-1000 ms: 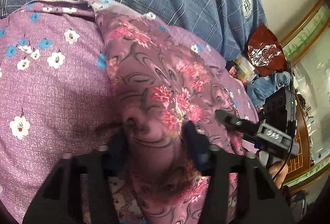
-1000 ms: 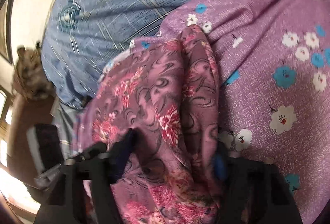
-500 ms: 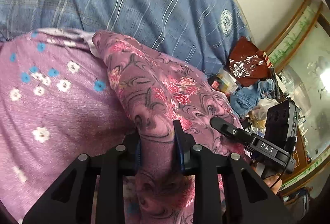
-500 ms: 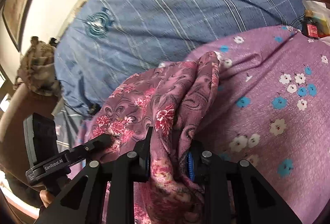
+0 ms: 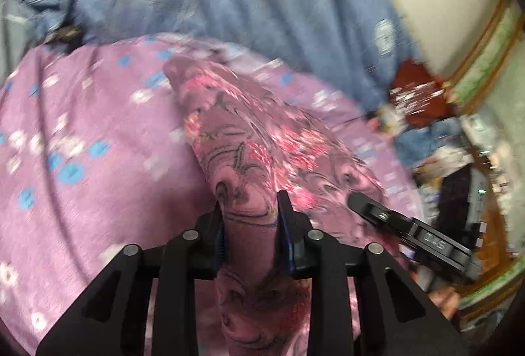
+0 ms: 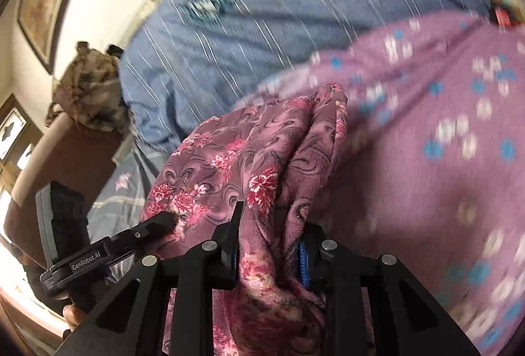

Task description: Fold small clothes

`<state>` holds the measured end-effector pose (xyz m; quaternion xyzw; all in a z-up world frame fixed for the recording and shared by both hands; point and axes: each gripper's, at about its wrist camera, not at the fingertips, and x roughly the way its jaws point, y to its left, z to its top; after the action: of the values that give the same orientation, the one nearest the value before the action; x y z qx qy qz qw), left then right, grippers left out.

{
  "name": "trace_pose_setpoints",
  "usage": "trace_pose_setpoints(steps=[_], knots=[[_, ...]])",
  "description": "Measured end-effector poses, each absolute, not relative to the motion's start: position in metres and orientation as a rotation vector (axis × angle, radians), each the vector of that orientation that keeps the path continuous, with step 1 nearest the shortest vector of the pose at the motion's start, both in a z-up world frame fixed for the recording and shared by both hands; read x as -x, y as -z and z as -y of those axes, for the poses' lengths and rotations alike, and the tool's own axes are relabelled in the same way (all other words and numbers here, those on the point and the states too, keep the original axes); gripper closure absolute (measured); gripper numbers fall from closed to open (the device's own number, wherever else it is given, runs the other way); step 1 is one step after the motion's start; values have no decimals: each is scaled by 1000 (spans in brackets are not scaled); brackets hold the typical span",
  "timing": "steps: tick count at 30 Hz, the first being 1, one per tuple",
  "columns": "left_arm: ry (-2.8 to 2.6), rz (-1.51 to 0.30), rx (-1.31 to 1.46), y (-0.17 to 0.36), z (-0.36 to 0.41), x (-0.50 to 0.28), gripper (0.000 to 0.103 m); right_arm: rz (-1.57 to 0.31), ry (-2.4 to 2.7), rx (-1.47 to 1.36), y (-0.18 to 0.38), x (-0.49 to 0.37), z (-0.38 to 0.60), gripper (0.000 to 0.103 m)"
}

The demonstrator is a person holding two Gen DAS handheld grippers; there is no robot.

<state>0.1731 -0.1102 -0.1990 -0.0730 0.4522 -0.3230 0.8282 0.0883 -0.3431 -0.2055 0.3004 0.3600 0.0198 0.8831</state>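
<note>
The right gripper [image 6: 267, 238] squeezes a bunch of the pink flowered cloth [image 6: 249, 159] between its jaws. The left gripper [image 6: 164, 221] (low on the left) touches the cloth too. A purple sheet [image 6: 443, 159] lies underneath.

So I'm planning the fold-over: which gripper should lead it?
Neither clearly; a slight lean to the right. The left gripper and right gripper each pinch a bunched end of the floral garment, lifted off the purple flowered sheet.
</note>
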Motion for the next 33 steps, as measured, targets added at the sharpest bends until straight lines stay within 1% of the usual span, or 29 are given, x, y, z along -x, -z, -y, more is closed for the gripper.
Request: trace_pose_setpoints(steps=[1, 2, 3, 4, 5, 9, 11, 12, 15, 16, 21, 29, 33], knots=[[638, -981, 121, 209, 110, -175, 72, -794, -6, -588, 216, -90, 335, 70], [594, -1015, 83, 221, 109, -177, 69, -830, 39, -544, 227, -92, 329, 62], [567, -1043, 57, 231, 109, -177, 61, -822, 70, -523, 231, -90, 327, 55], [550, -1044, 58, 233, 106, -176, 50, -808, 95, -498, 228, -87, 327, 46], [525, -1035, 60, 230, 103, -173, 46, -804, 111, -474, 224, -85, 327, 45], [461, -931, 40, 204, 86, -144, 45, -719, 172, -358, 188, -60, 319, 45], [451, -878, 28, 189, 82, -124, 43, -704, 181, -303, 173, -45, 311, 45], [452, -851, 18, 182, 77, -111, 40, -697, 185, -274, 164, -39, 306, 45], [434, -757, -37, 156, 78, -78, 25, -651, 195, -194, 132, -19, 290, 45], [423, -724, -55, 147, 78, -68, 21, -635, 201, -168, 122, -13, 285, 45], [394, -596, -122, 107, 75, -22, 18, -564, 212, -100, 82, 15, 262, 42], [327, -478, -109, 58, 59, 24, 16, -484, 219, -54, 38, 55, 238, 39], [291, -441, -91, 45, 53, 37, 8, -465, 219, -49, 26, 71, 232, 38]])
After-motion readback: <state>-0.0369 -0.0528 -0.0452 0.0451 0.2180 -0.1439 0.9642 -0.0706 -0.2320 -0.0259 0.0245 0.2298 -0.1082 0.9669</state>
